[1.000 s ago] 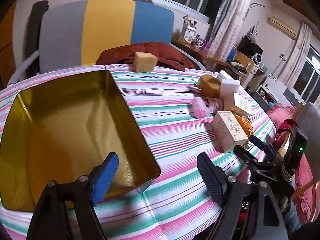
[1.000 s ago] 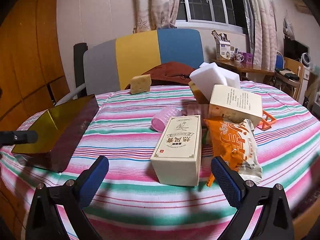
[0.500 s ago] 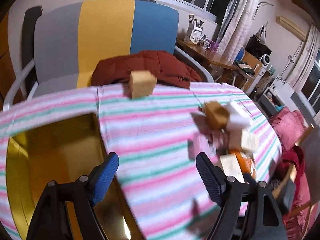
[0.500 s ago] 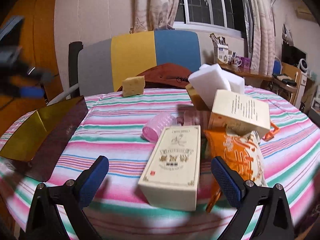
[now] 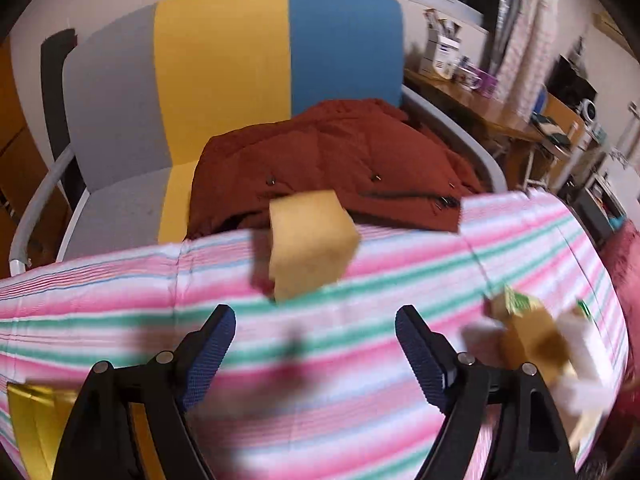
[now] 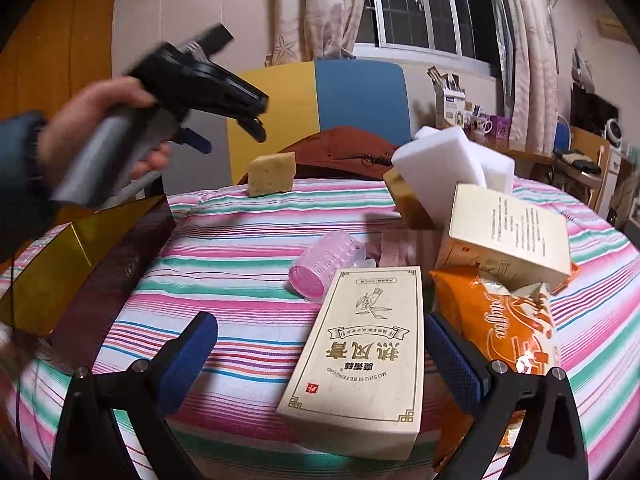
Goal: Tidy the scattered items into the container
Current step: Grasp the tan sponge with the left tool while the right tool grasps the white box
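My left gripper [image 5: 314,316] hovers over the striped tablecloth just short of a yellow sponge [image 5: 312,244] at the table's far edge. Its jaws are opening and nothing is between them. In the right wrist view a hand holds that left gripper [image 6: 228,136] up, left of the sponge [image 6: 272,174]. My right gripper [image 6: 320,328] is open, low over the table, with a cream box [image 6: 360,356] lying between its fingers, untouched. The gold tin [image 6: 80,248] stands at the left, and only its corner [image 5: 24,412] shows in the left wrist view.
Beside the box lie a pink hair roller [image 6: 324,264], an orange snack bag [image 6: 508,328], a second cream box [image 6: 508,232], white foam blocks [image 6: 440,164] and a brown block [image 6: 408,200]. A grey, yellow and blue chair [image 5: 240,60] with a red jacket [image 5: 328,160] stands behind the table.
My left gripper swung away from above the gold tin toward the yellow sponge at the far edge. The right gripper edged slightly closer to the cream box.
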Demonstrator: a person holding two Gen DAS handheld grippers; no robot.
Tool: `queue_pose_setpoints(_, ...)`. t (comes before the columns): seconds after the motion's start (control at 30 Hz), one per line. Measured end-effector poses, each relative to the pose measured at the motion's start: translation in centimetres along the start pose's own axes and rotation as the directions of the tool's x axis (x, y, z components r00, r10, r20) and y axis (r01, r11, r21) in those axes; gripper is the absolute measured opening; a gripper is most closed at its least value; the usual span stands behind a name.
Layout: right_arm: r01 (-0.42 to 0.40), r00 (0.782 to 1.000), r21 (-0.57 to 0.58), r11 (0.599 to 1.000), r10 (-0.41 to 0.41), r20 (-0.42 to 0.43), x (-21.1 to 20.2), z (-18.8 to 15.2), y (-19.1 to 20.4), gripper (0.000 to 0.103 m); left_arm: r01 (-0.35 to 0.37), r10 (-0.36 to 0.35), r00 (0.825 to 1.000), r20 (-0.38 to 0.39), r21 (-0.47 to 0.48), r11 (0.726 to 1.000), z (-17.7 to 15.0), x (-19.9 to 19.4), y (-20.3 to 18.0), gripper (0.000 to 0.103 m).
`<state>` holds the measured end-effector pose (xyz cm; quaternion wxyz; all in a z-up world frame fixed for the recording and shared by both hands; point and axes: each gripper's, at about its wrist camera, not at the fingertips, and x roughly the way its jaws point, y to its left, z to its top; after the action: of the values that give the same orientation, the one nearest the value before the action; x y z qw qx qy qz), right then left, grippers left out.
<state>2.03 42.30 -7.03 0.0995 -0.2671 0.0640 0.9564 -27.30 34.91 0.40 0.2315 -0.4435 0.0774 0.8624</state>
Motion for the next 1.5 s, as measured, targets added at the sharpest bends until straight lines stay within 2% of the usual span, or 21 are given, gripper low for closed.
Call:
queue_pose_setpoints(0.13, -0.027, 1.0, 0.005, 1.0, 0.027, -0.004, 0.3, -0.2, -0.1, 0.103, -0.004, 0.004, 1.0, 0.006, 0.009, 1.0, 1.7, 2.3, -0.6, 0.087)
queue_pose_setpoints(0.33, -0.047, 0.999, 0.015, 0.999, 0.047, 0.005, 0.2, -0.2, -0.2, 0.103, -0.08, 0.081, 0.996, -0.024, 0.031, 0.996, 3.5, 5.8, -1.0, 0.087)
queue_pose_setpoints(0.57, -0.053, 0.999, 0.02, 0.998, 0.053, 0.003, 0.3, -0.3, -0.4, 0.103, -0.059, 0.06, 0.997, -0.046, 0.032, 0.998, 3.7, 8.0, -1.8, 0.087)
queue_pose_setpoints(0.67, -0.052, 0.999, 0.021, 0.998, 0.052, 0.003, 0.3, -0.2, -0.4, 0.103, -0.091, 0.093, 0.994, -0.054, 0.042, 0.995, 3.6, 9.0, -2.0, 0.087)
queue_pose_setpoints(0.77, -0.052, 0.999, 0.021, 0.998, 0.052, 0.001, 0.3, -0.2, -0.3, 0.103, -0.124, 0.126, 0.989, -0.075, 0.038, 0.992, 3.2, 9.8, -1.6, 0.077)
queue_pose_setpoints(0.83, -0.053, 0.999, 0.021, 0.998, 0.053, 0.0, 0.3, -0.2, -0.3, 0.103, -0.095, 0.095, 0.989, -0.11, 0.008, 0.995, 2.7, 10.4, -0.9, 0.076)
queue_pose_setpoints(0.9, -0.053, 0.999, 0.021, 0.998, 0.053, -0.003, 0.3, -0.2, -0.4, 0.103, -0.095, 0.093, 0.988, -0.123, -0.012, 0.995, 2.3, 10.8, -0.5, 0.076)
queue_pose_setpoints(0.93, -0.052, 0.999, 0.021, 0.998, 0.052, -0.003, 0.3, -0.1, -0.4, 0.103, -0.092, 0.089, 0.989, -0.12, -0.013, 0.996, 1.9, 10.9, -0.4, 0.074)
queue_pose_setpoints(0.97, -0.051, 0.999, 0.022, 0.998, 0.051, -0.004, 0.3, -0.1, -0.5, 0.103, -0.081, 0.079, 0.99, -0.116, -0.013, 0.997, 1.6, 10.9, -0.4, 0.067)
queue_pose_setpoints(1.0, -0.049, 0.999, 0.023, 0.999, 0.049, -0.003, 0.3, -0.1, -0.5, 0.103, -0.079, 0.077, 0.992, -0.103, -0.013, 0.997, 1.3, 10.7, -0.4, 0.066)
queue_pose_setpoints(1.2, -0.029, 1.0, 0.039, 0.999, 0.029, 0.008, 0.1, 0.0, -1.1, 0.089, -0.066, 0.067, 0.997, -0.032, 0.013, 0.998, 0.1, 8.5, -0.2, 0.063)
queue_pose_setpoints(1.27, -0.014, 1.0, 0.048, 0.999, 0.014, 0.009, 0.1, 0.0, -1.3, 0.075, -0.065, 0.065, 0.997, -0.042, 0.013, 0.998, -0.3, 7.8, -0.1, 0.063)
queue_pose_setpoints(1.33, -0.007, 1.0, 0.06, 0.998, 0.006, 0.011, 0.1, 0.0, -1.6, 0.068, -0.055, 0.055, 0.997, -0.058, -0.001, 0.998, -1.1, 6.8, -0.1, 0.063)
queue_pose_setpoints(1.4, 0.001, 1.0, 0.062, 0.998, -0.002, 0.01, 0.1, 0.0, -1.7, 0.065, -0.056, 0.056, 0.997, -0.051, 0.003, 0.998, -1.9, 5.6, -0.3, 0.063)
queue_pose_setpoints(1.5, 0.007, 1.0, 0.066, 0.998, -0.008, 0.008, 0.0, 0.0, -1.8, 0.06, -0.02, 0.02, 0.998, -0.055, -0.01, 1.0, -3.4, 3.5, -0.3, 0.063)
